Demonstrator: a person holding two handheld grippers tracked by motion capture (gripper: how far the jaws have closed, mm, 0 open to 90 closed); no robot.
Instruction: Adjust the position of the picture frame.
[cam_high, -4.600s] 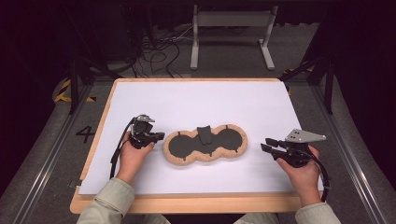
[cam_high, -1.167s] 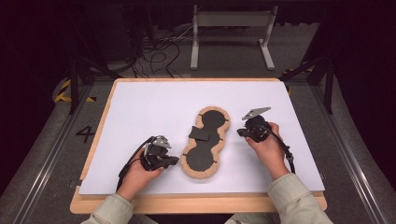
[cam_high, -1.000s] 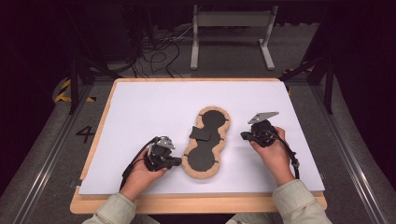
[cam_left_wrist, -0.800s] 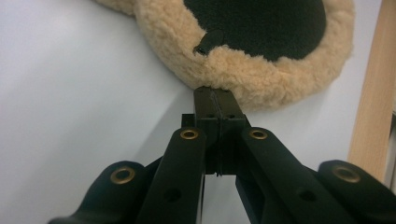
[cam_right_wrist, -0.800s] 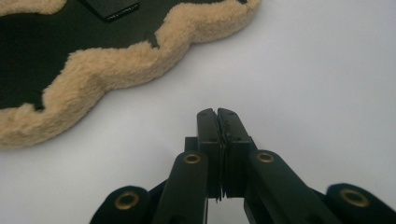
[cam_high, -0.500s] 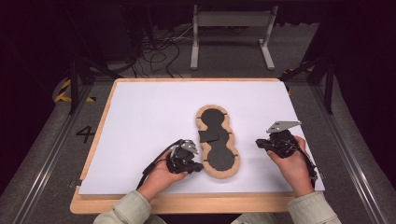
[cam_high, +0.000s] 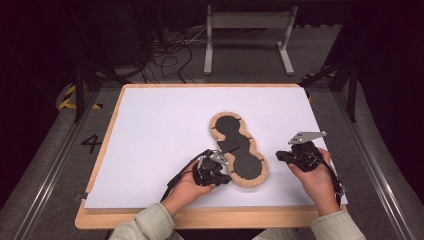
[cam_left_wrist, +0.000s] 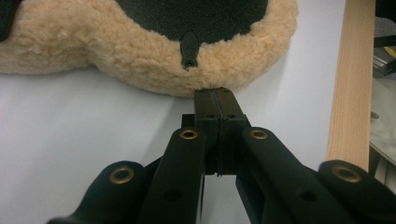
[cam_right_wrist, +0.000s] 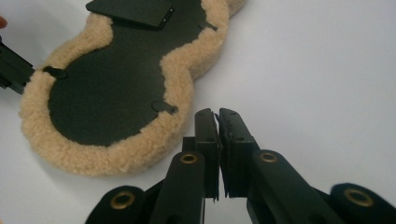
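Fleecy tan pile rims the peanut-shaped pad with the black felt-like face, which lies flat on the white surface between your two hands, its length running away from you. Your left hand-held gripper is fully closed on nothing, its tips pressed against the woolly edge at the pad's near lobe; in the high view it sits just left of that lobe. Your right hand-held gripper is also closed and empty, with the barest slit between its jaws, standing just off the fleece border at the pad's waist, apart from it.

You look to be nudging the pad round on the sheet, pushing with closed tips rather than grasping. A next push calls for low, level contact on the border, since the soft pile gives and the tips could ride up over it.

Small black tabs sit at intervals where the dark face meets the fleece, and a flat black rectangular flap lies across the middle, beyond your right tool.
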